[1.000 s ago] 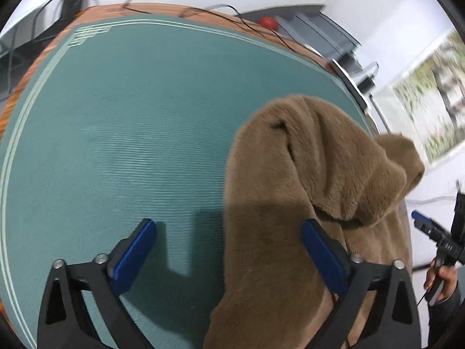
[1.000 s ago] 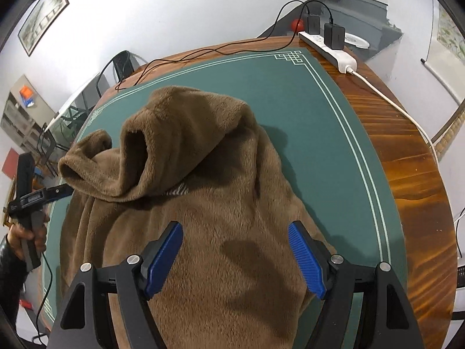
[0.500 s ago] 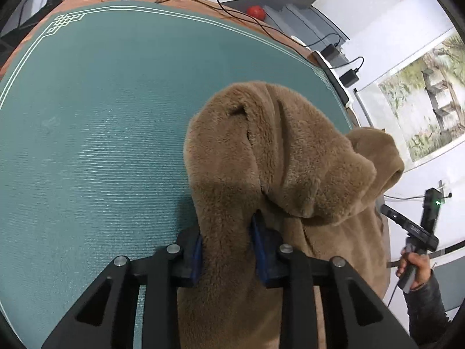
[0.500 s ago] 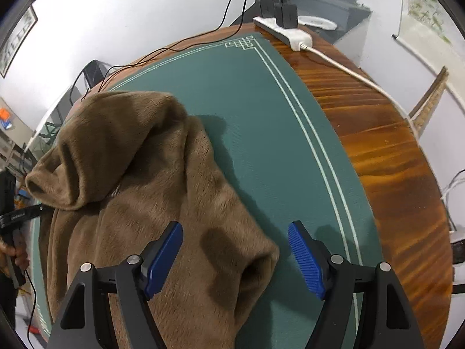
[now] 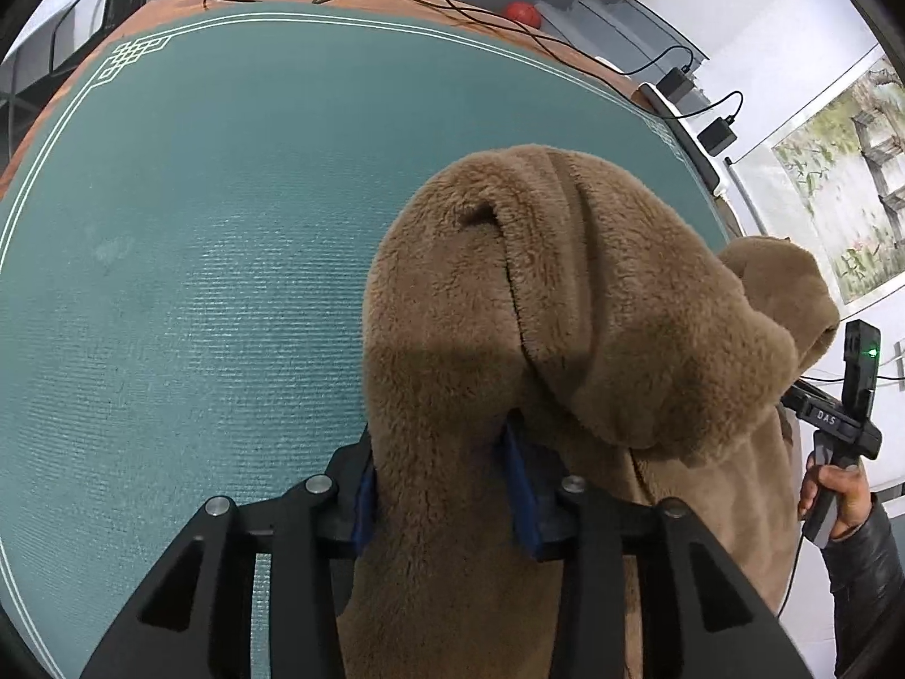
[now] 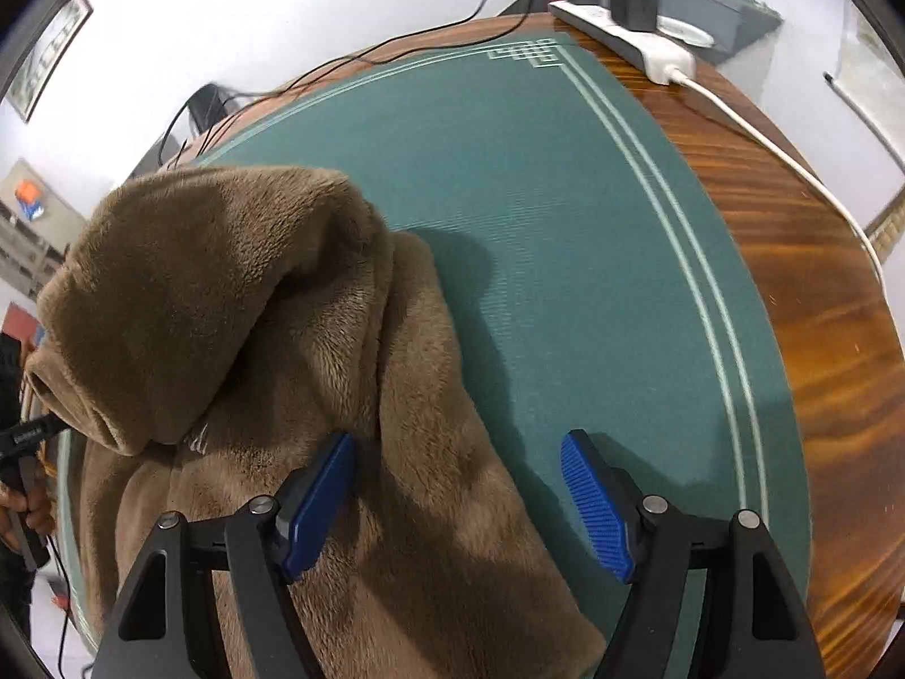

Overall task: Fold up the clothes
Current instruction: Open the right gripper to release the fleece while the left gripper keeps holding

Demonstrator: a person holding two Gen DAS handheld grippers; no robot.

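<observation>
Two claws work over one thick brown fleece garment (image 5: 565, 311), plush and shaggy, heaped in soft rounded folds on a ribbed green mat (image 5: 198, 283) with pale border lines, laid on a glossy wooden surface (image 6: 820, 311). The left claw (image 5: 447, 486) has a bunched fold pinched between its blue pads, its jaws easing apart. The right claw (image 6: 458, 503) stands spread wide, gripping nothing; the garment's edge lies between its ridged blue pads, against the left one.
</observation>
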